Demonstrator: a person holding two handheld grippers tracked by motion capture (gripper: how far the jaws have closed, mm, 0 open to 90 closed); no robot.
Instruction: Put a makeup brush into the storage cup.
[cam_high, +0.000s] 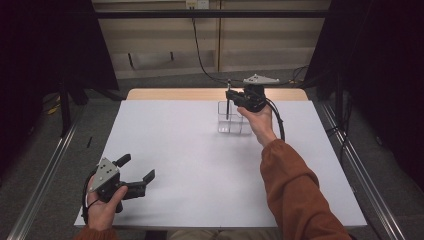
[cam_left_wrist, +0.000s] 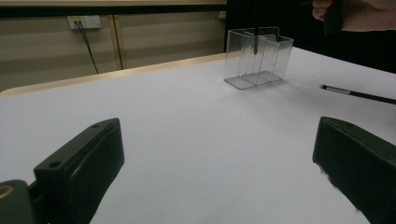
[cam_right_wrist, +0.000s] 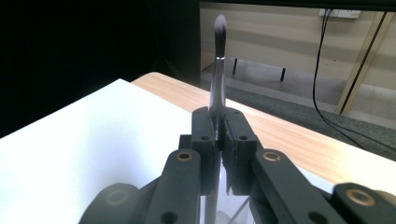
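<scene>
Step in hand: placing a makeup brush (cam_right_wrist: 218, 70) into the clear organizer (cam_high: 233, 119); by my reading the lowering is under way and not finished.
Right gripper (cam_high: 235, 99): upper centre of the high view, above the organizer, clenched on the brush handle; in the right gripper view the jaws pinch the shaft, with the bristle tip pointing up at top centre.
Brush: upright, its lower end inside the organizer's left compartment as the high view shows it; the left gripper view shows a dark shaft hanging within the clear walls. Whether it touches the floor of the compartment I cannot tell.
Organizer: standing on the far part of the white desk (cam_high: 200, 165), just above frame centre, divided into compartments.
Left gripper (cam_high: 136, 172): lower left of the high view, released, jaws wide apart with nothing between them, low over the desk.
Other item: a black pen (cam_left_wrist: 357, 94) lies on the desk at the right edge of the left gripper view, apart from the organizer.
Next move: likely ease the brush straight down until it rests, keeping it clear of the dividers, then part the jaws and lift away without tipping the light organizer.
</scene>
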